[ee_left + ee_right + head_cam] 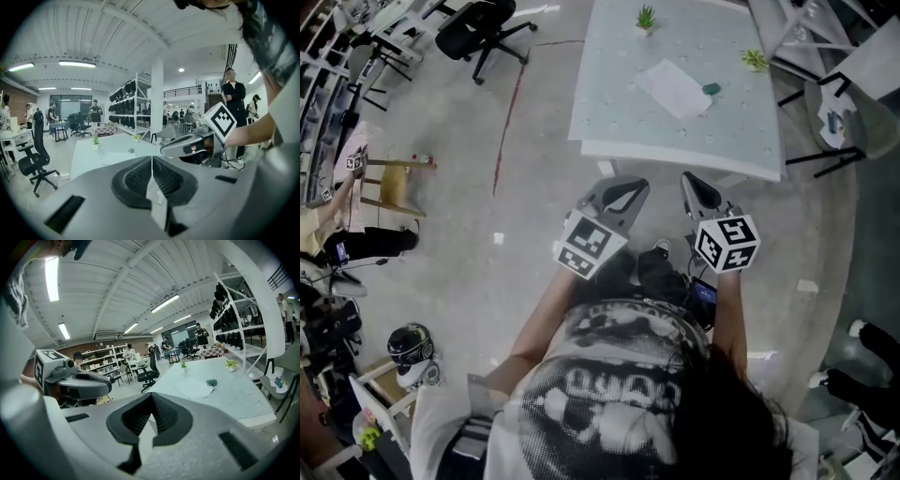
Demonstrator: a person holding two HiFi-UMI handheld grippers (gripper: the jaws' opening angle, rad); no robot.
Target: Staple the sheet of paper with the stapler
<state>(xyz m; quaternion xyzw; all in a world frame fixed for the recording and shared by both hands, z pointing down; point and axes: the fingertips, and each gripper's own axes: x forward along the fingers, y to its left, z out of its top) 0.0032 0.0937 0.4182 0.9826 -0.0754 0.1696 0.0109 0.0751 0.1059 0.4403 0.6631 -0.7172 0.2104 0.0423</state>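
One sheet of paper (673,87) lies flat on the table (619,103), toward the right half of the table top. One stapler (712,89) sits at the right edge of the sheet. It is small and dark, and I cannot make out its form or whether it rests on the paper or only touches it.

On the same table I count two small potted plants, one (645,17) near the far side and one (755,59) near the right side. The far edge of the table is cut off in the head view.

In front of the near edge of the table stands the person, with two grippers held above the floor and well apart from the paper and the stapler. The left gripper (152,161) has its jaws pressed fully together, with nothing between them. The right gripper (151,399) is the same, jaws together and empty. Each carries one cube with square markers.

To the left of the table stands one black office chair (483,28). Several people stand beyond the table, too far away to count surely.
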